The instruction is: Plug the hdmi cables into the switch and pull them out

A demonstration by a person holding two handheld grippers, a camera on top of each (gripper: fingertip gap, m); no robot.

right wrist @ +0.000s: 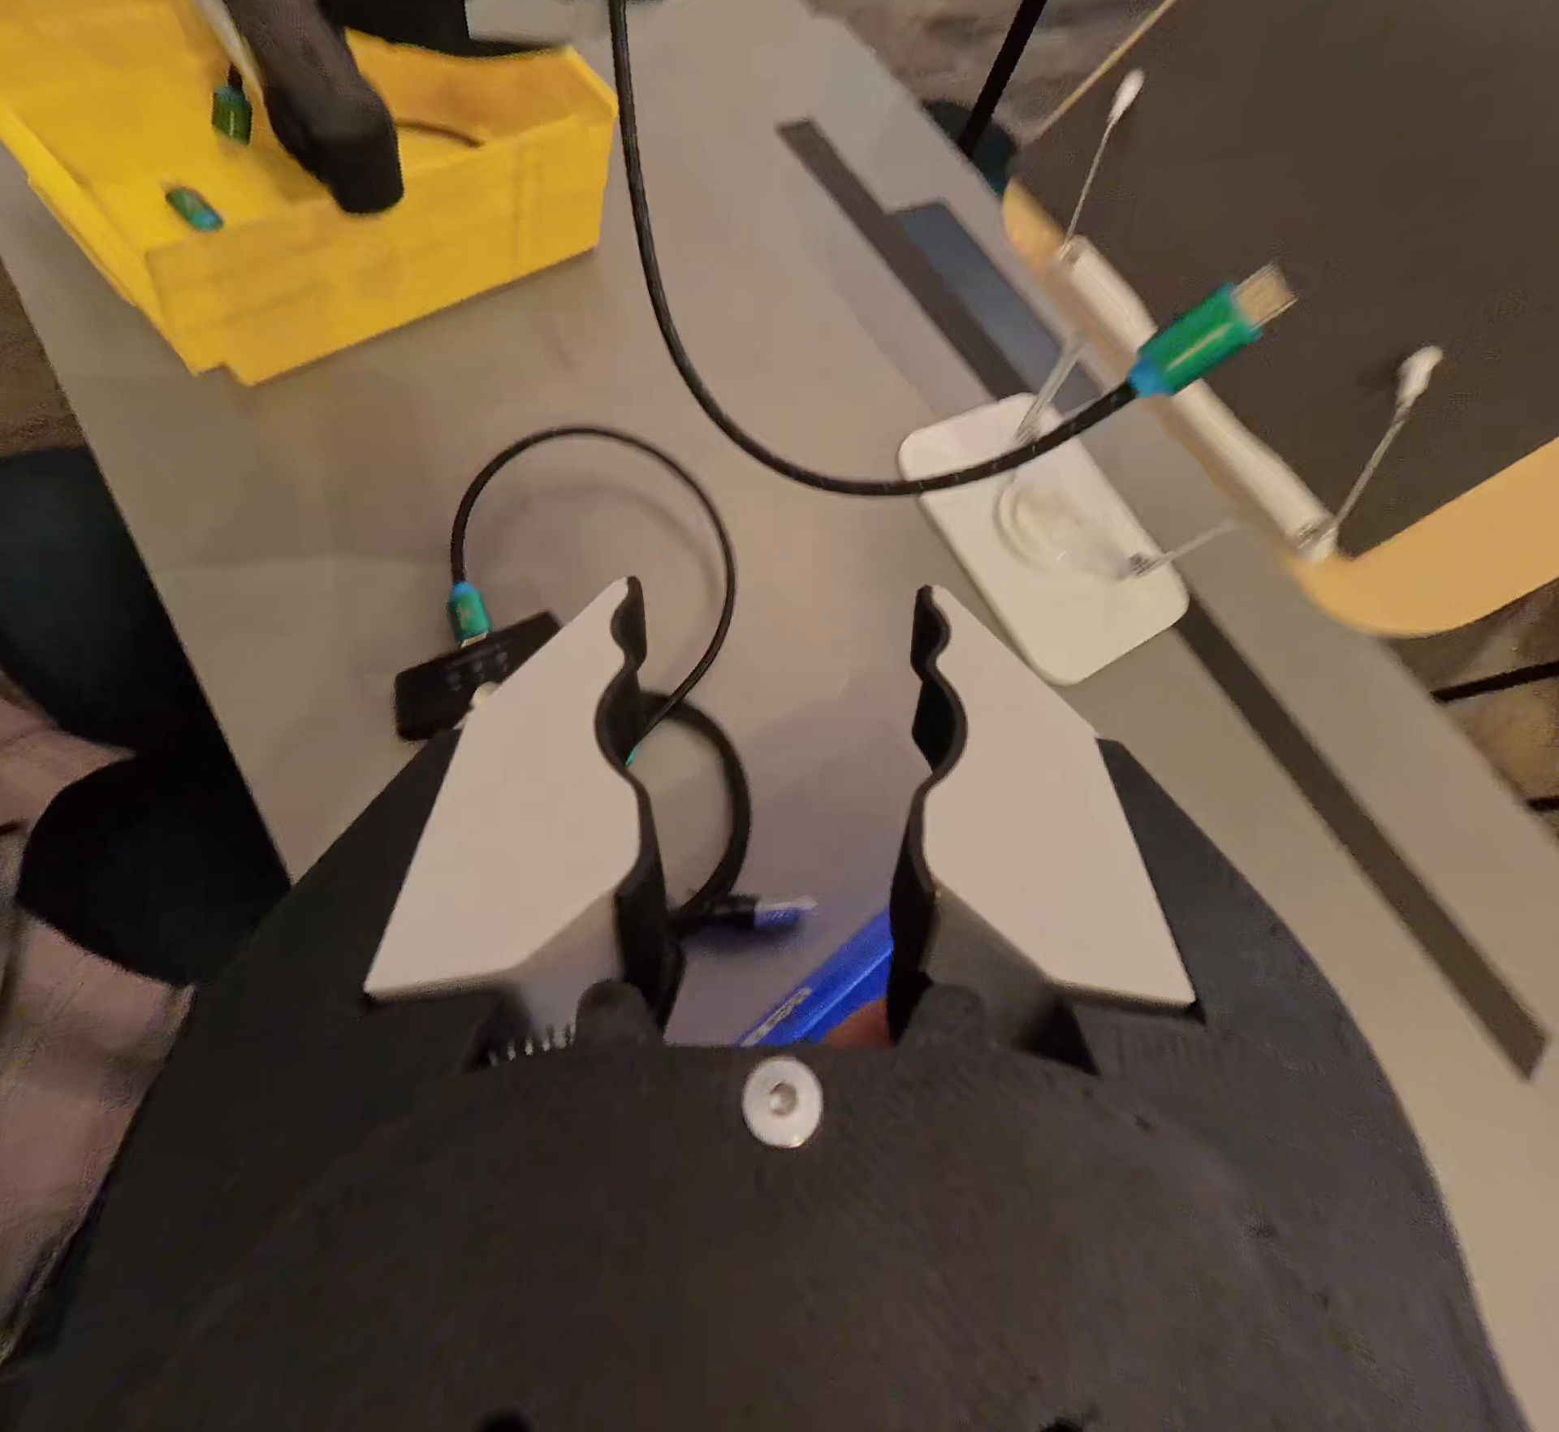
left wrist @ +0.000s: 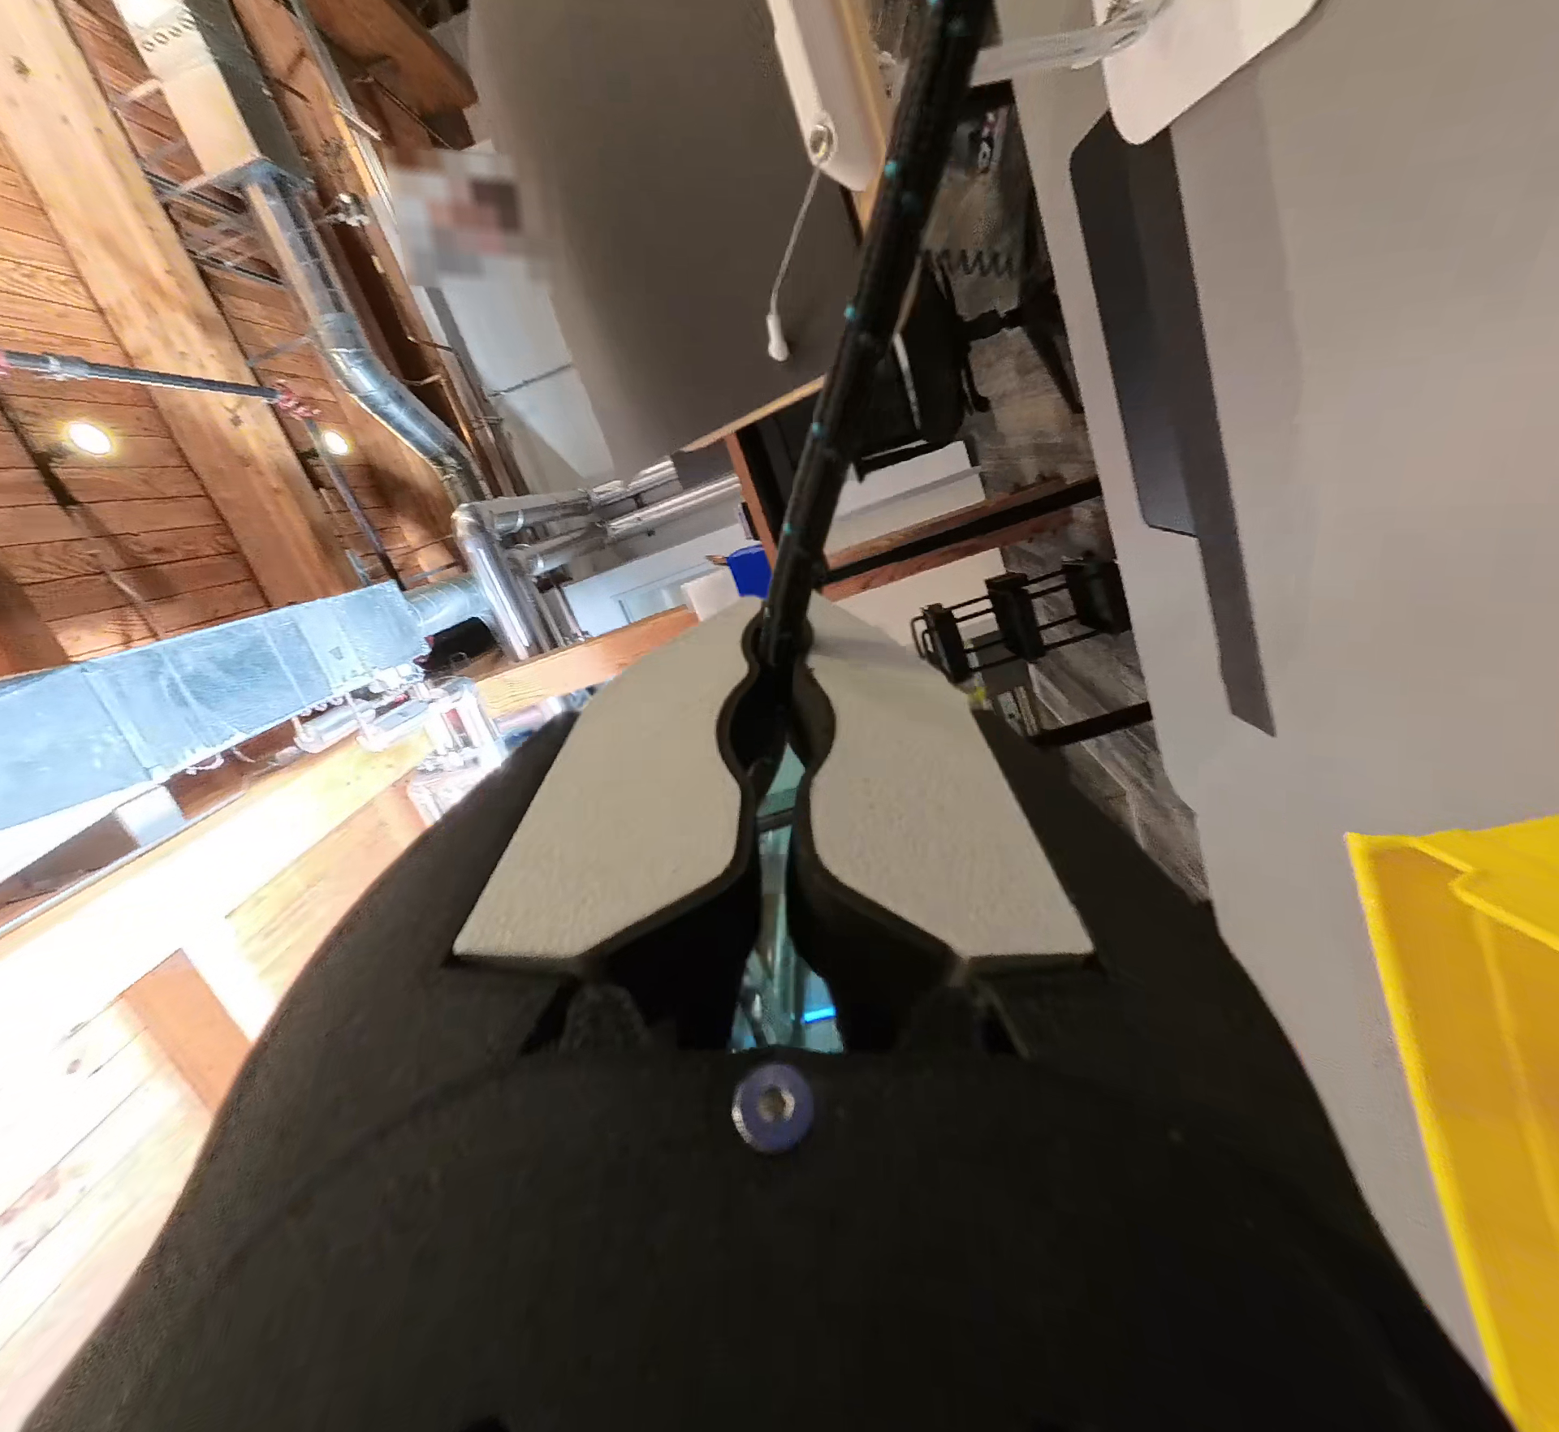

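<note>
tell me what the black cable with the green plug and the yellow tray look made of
Black cable with green plug: braided fabric sheath, judging by its woven, speckled texture; plug shell looks glossy, metal or plastic. Yellow tray: seemingly matte moulded plastic, uniform colour.

Two grippers: left gripper (left wrist: 776, 653), right gripper (right wrist: 776, 599).
One black HDMI switch (right wrist: 472, 675), near left edge of grey table (right wrist: 405, 396).
Four green HDMI plugs: airborne plug (right wrist: 1198, 346), plug at switch (right wrist: 466, 615), two in bin (right wrist: 229, 112) (right wrist: 194, 208).
One blue-tipped plug (right wrist: 772, 911).
One yellow bin (right wrist: 380, 270).
One white stand (right wrist: 1046, 540).
</note>
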